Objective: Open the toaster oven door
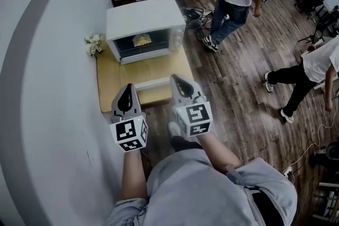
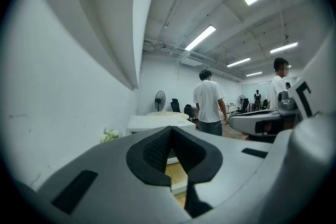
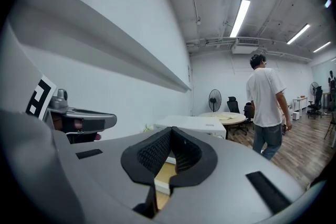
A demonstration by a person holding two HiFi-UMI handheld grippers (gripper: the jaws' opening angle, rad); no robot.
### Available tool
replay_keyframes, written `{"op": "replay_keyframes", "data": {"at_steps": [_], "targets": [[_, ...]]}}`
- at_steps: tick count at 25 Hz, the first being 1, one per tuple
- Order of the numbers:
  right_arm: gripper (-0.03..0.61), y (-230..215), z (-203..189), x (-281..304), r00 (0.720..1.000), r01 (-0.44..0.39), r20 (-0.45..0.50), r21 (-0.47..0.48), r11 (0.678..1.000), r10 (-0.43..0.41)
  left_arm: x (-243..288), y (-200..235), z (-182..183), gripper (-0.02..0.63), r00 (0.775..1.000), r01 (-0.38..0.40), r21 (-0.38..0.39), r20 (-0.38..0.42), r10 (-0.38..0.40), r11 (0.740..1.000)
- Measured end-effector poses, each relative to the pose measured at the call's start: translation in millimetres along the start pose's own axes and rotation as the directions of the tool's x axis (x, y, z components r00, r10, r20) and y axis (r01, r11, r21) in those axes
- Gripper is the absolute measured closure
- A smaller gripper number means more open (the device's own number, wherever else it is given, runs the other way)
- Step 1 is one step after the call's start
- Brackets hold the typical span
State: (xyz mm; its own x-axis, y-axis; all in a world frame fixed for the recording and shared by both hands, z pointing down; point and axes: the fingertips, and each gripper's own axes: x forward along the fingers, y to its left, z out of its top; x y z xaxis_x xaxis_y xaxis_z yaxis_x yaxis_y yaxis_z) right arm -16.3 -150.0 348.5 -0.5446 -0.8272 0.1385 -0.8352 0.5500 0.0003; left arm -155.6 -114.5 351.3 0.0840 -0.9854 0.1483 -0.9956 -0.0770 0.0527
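White toaster oven (image 1: 144,21) at the far end of a wooden counter (image 1: 114,79) by the wall. Both gripper views show little of it behind the jaws. Its dark glass door looks shut, and something yellowish shows dimly behind it. A white strip (image 1: 153,83) on the counter cannot be identified. Left gripper (image 1: 127,90) and right gripper (image 1: 178,81) hover above the counter's near edge, jaws pressed together, empty.

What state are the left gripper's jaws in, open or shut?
Shut. In its own view, the left gripper has its dark pads meeting at the tip, with nothing between them.
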Motion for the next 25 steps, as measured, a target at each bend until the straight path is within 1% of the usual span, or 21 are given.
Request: {"op": "replay_keyframes", "data": {"at_steps": [3, 5, 14, 25], "targets": [[0.58, 5.4, 4.8, -2.1, 1.0, -0.019, 0.02, -0.01, 1.0, 0.019, -1.7, 1.5, 2.7, 0.611, 1.0, -0.003, 0.001, 0.005, 0.003, 1.0], [0.58, 6.3, 6.0, -3.5, 1.0, -0.014, 0.026, -0.023, 1.0, 0.014, -2.0, 2.4, 4.2, 0.611, 1.0, -0.003, 0.003, 0.008, 0.003, 1.0], [0.58, 3.2, 7.3, -5.1, 0.999, -0.008, 0.033, -0.009, 1.0, 0.008, -3.1, 3.7, 5.3, 0.611, 1.0, -0.008, 0.002, 0.021, 0.008, 1.0], [0.58, 3.3, 7.4, -7.6, 0.999, 0.001, 0.038, -0.009, 1.0, -0.001, -3.9, 2.0, 2.6, 0.611, 1.0, 0.0, 0.009, 0.013, 0.0, 1.0]]}}
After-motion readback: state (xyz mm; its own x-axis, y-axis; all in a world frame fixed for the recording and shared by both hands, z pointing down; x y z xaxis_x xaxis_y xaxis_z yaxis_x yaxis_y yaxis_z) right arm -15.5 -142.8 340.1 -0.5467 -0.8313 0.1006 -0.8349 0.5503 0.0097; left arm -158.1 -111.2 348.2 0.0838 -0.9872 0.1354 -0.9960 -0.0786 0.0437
